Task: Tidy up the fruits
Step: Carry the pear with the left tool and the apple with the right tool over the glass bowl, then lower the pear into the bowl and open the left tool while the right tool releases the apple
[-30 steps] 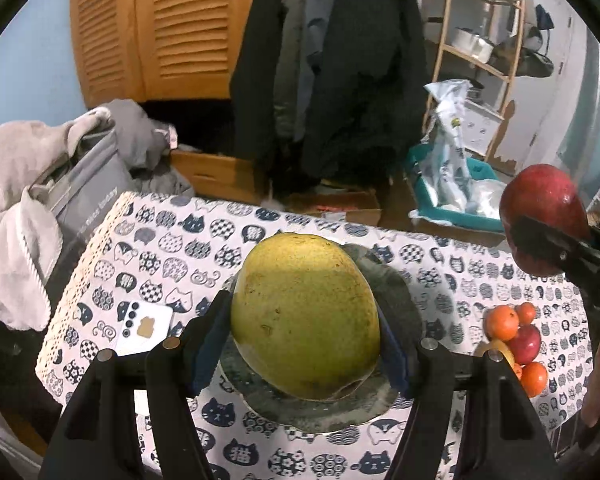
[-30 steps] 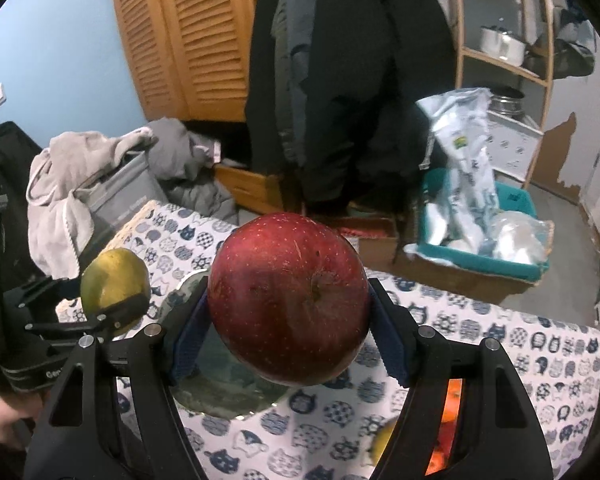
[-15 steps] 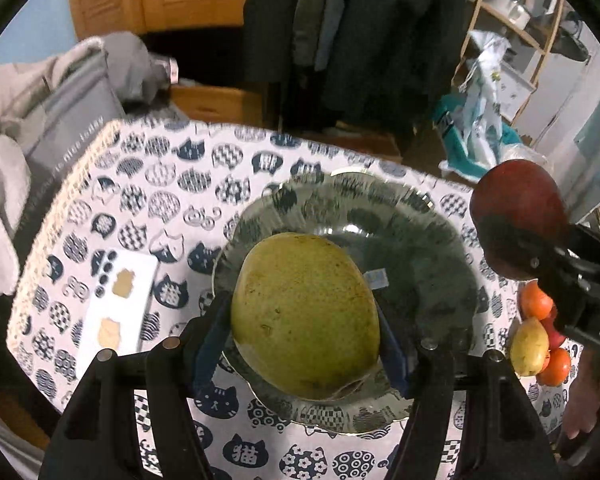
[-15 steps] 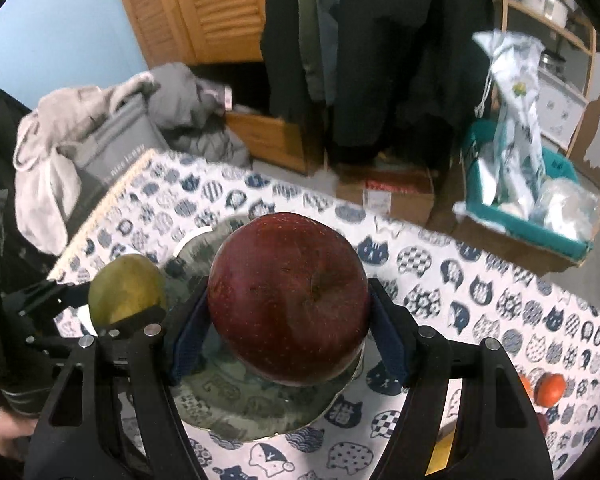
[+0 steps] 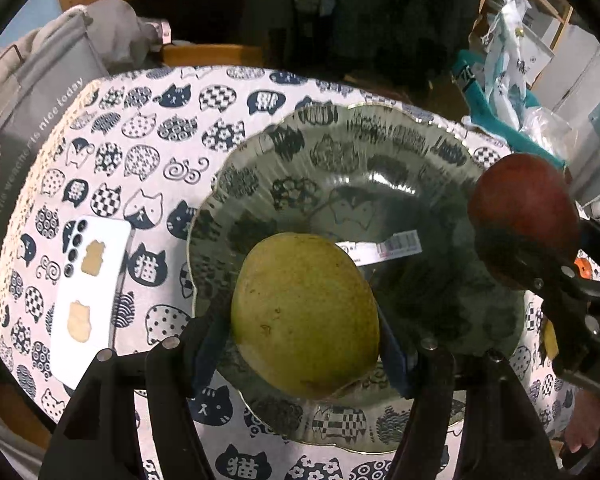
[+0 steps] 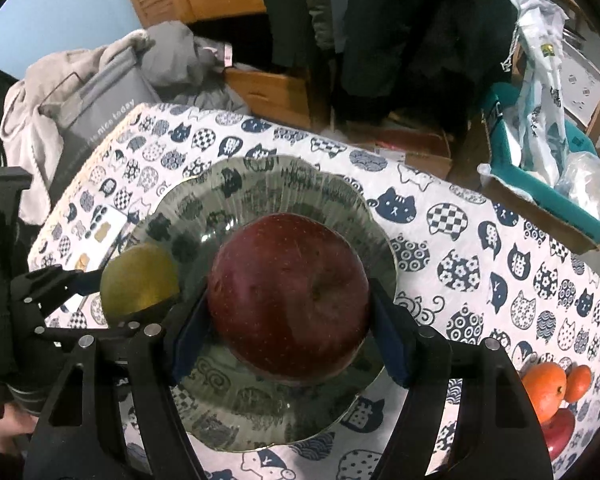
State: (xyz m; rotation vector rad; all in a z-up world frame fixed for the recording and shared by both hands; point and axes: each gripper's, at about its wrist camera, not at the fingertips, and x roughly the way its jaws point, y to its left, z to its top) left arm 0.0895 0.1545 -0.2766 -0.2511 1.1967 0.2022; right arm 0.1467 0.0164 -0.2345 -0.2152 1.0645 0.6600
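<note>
We see a yellow-green pear [image 5: 305, 314], lightly speckled, clamped between the left gripper [image 5: 305, 340] pads over the glass plate [image 5: 380, 152]. A dark red apple [image 6: 288, 300], stem dimple facing us, sits pinched in the right gripper [image 6: 290, 336] above that plate. Oranges [image 6: 546, 384] lie right.

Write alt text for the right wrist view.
The right hand-held gripper holds a red apple above a glass plate on a cat-print tablecloth. At left, the left hand-held gripper holds a green fruit.
</note>
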